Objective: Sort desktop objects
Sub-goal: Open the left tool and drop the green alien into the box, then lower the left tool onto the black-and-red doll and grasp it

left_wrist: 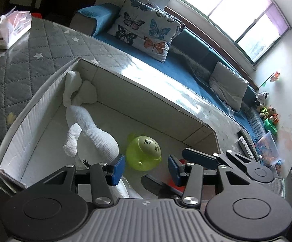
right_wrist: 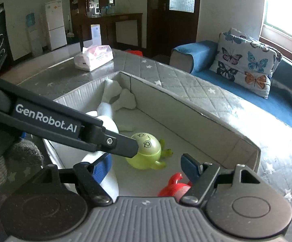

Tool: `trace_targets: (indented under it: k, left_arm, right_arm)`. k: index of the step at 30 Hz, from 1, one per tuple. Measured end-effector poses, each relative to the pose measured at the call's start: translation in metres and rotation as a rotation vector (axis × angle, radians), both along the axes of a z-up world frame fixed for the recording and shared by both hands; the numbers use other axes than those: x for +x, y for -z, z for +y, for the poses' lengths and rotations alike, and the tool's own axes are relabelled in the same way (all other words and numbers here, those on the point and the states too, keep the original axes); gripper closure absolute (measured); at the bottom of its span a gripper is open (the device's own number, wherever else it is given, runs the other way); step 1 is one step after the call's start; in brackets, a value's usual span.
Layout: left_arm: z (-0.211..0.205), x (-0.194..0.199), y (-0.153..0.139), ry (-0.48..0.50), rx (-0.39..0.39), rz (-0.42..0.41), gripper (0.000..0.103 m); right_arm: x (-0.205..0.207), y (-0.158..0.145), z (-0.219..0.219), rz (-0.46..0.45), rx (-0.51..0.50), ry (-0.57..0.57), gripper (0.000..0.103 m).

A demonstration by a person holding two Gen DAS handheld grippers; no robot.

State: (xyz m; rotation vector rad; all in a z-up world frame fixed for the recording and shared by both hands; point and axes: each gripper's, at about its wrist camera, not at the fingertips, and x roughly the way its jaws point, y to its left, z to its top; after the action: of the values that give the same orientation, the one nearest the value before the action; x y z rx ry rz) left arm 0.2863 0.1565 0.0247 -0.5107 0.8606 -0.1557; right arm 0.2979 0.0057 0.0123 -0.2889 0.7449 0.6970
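Over a shallow grey box (left_wrist: 45, 109) on a quilted, star-printed table (left_wrist: 35, 46), the left wrist view shows the left gripper (left_wrist: 146, 168) with its blue pads spread wide and nothing between them; a lime-green toy (left_wrist: 144, 153) lies on the box floor straight ahead in the gap, and a white plush toy (left_wrist: 89, 127) stretches lengthwise from the far-left corner toward the camera, its near end passing under the left finger. A scrap of a red toy (left_wrist: 173, 184) shows low beside the right pad, mostly cut off by the fingers, and the right gripper's finger crosses just behind it. A tissue pack (left_wrist: 10, 30) sits well apart at the table's far end. In the right wrist view, the right gripper (right_wrist: 146, 166) is likewise held wide apart and empty; the red toy (right_wrist: 173, 184) lies just below and inside its right finger, largely hidden by the gripper body, so its shape and long axis cannot be made out. The green toy (right_wrist: 148, 151) rests ahead and slightly left, partly covered by the left gripper's dark finger, which slants in from the left. By position, the right gripper is nearer the red toy, the left nearer the green. All three toys already lie in the box; whether either gripper is arriving or leaving cannot be told.
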Motion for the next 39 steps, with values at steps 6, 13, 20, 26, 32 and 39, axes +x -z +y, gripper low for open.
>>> trace_targets:
  k: [6,13,20,26,32,39]
  left_arm:
    - [-0.007,-0.025,-0.018,0.002,0.026,-0.051,0.054]
    - [-0.022,-0.066,-0.033,0.031,0.052,-0.108,0.054]
    - [-0.045,-0.110,-0.033,0.073,0.076,-0.145,0.054]
    - [-0.065,-0.133,-0.021,0.116,0.055,-0.132,0.054]
    - [-0.079,-0.140,-0.003,0.131,0.009,-0.091,0.054]
    - [-0.101,-0.132,0.013,0.157,-0.025,-0.044,0.054]
  right_arm:
    - [-0.023,-0.017,-0.019,-0.045,0.032,0.003,0.025]
    - [-0.067,-0.033,-0.056,-0.087,0.075,0.023,0.021]
    - [-0.109,-0.031,-0.087,-0.108,0.088,0.048,0.021]
    - [-0.137,-0.017,-0.108,-0.089,0.094,0.073,0.020]
    - [-0.165,-0.003,-0.130,-0.071,0.100,0.098,0.020]
    - [-0.166,0.013,-0.139,-0.027,0.103,0.120,0.020]
